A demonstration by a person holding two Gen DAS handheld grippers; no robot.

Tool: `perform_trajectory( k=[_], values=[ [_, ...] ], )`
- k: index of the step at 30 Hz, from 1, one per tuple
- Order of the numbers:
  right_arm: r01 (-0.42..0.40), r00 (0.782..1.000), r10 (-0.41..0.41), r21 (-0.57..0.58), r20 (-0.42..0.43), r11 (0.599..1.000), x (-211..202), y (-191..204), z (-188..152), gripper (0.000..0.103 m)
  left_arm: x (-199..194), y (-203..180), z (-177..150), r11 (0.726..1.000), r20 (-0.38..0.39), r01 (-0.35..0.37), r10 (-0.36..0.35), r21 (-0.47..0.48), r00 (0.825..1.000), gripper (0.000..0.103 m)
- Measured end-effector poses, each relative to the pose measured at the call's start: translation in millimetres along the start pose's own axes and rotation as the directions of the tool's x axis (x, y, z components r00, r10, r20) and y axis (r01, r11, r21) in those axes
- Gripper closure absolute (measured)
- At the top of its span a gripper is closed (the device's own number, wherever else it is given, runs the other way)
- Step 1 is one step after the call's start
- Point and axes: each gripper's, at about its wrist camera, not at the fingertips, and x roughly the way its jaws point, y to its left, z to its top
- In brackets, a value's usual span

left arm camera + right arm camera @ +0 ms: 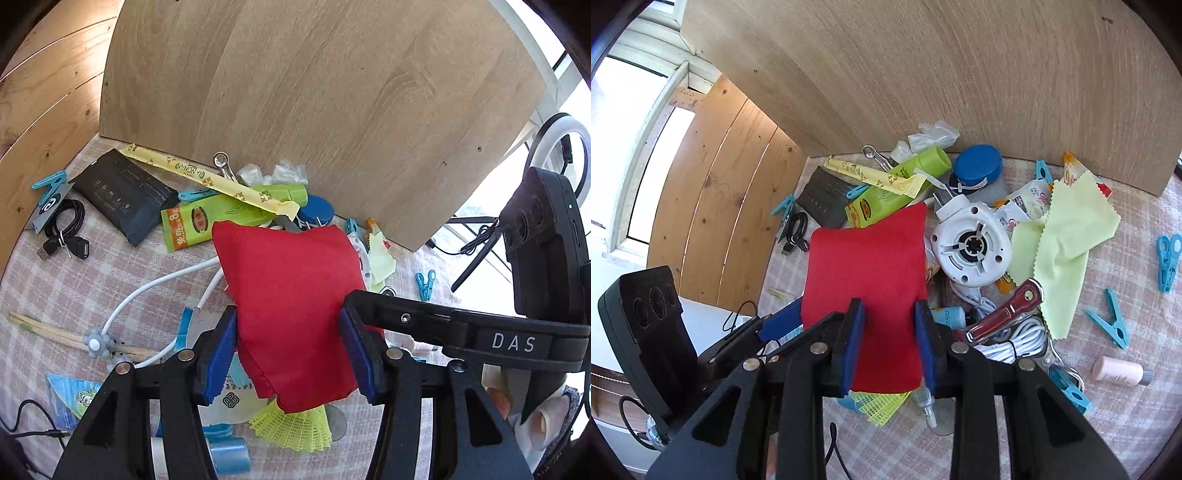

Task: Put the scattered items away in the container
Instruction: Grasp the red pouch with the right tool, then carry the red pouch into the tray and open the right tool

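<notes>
A red cloth pouch hangs above a pile of scattered items on a pink checked cloth. My left gripper is shut on its lower part, blue pads on both sides. My right gripper is also shut on the red pouch, pads pressing its lower edge. The right gripper's finger reaches in from the right in the left wrist view. The left gripper's blue pad shows at the pouch's left side in the right wrist view. No container is in view.
A wooden board stands behind the pile. Around lie a black packet, green packet, blue lid, white round device, yellow-green cloth, blue clothespins, white cable, chopsticks, yellow mesh.
</notes>
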Motion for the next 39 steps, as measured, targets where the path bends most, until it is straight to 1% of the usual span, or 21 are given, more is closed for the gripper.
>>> perform_trajectory(
  k=[3, 6, 10, 14, 17, 19, 21, 24, 27, 30, 33, 35, 38, 39],
  values=[
    [-0.007, 0.999, 0.007, 0.000, 0.034, 1.000, -26, 0, -12, 0.074, -12, -19, -4, 0.999, 0.018, 0.019, -0.020, 0.032, 1.000, 0.051],
    [-0.007, 0.997, 0.007, 0.003, 0.077, 1.000, -57, -8, -29, 0.074, -22, -47, -10, 0.996, 0.035, 0.034, -0.037, 0.082, 0.999, 0.051],
    [-0.006, 0.992, 0.000, 0.044, 0.129, 0.999, -99, -28, -60, 0.074, -27, -85, -23, 0.987, 0.028, 0.097, -0.101, 0.127, 0.994, 0.051],
    [0.011, 0.981, -0.028, 0.092, 0.190, 0.996, -145, -58, -90, 0.074, -26, -133, -39, 0.967, 0.001, 0.163, -0.166, 0.195, 0.986, 0.051],
    [0.026, 0.970, -0.061, 0.151, 0.235, 0.988, -181, -86, -113, 0.074, -18, -176, -53, 0.942, -0.041, 0.216, -0.213, 0.255, 0.976, 0.051],
    [0.038, 0.960, -0.090, 0.192, 0.267, 0.981, -207, -106, -130, 0.074, -13, -206, -65, 0.921, -0.072, 0.255, -0.244, 0.295, 0.967, 0.051],
    [0.056, 0.946, -0.127, 0.236, 0.297, 0.970, -233, -126, -151, 0.074, -8, -239, -78, 0.894, -0.107, 0.294, -0.274, 0.339, 0.956, 0.051],
    [0.087, 0.924, -0.192, 0.308, 0.330, 0.948, -269, -155, -184, 0.074, 2, -287, -100, 0.850, -0.168, 0.357, -0.316, 0.387, 0.934, 0.051],
    [0.128, 0.898, -0.266, 0.371, 0.350, 0.920, -303, -181, -219, 0.074, 13, -336, -125, 0.797, -0.238, 0.427, -0.356, 0.427, 0.904, 0.051],
    [0.158, 0.877, -0.331, 0.441, 0.349, 0.884, -333, -207, -254, 0.074, 23, -377, -152, 0.749, -0.312, 0.493, -0.388, 0.441, 0.868, 0.051],
    [0.194, 0.852, -0.398, 0.502, 0.339, 0.842, -359, -226, -283, 0.074, 30, -412, -178, 0.708, -0.375, 0.542, -0.401, 0.452, 0.836, 0.051],
    [0.211, 0.840, -0.433, 0.537, 0.328, 0.817, -371, -236, -299, 0.074, 34, -432, -194, 0.681, -0.414, 0.566, -0.398, 0.464, 0.819, 0.051],
    [0.221, 0.826, -0.466, 0.577, 0.319, 0.786, -388, -250, -321, 0.074, 35, -454, -213, 0.647, -0.450, 0.587, -0.390, 0.487, 0.803, 0.051],
    [0.227, 0.821, -0.477, 0.586, 0.314, 0.777, -392, -252, -327, 0.074, 35, -461, -218, 0.637, -0.457, 0.587, -0.381, 0.500, 0.804, 0.051]
  ],
)
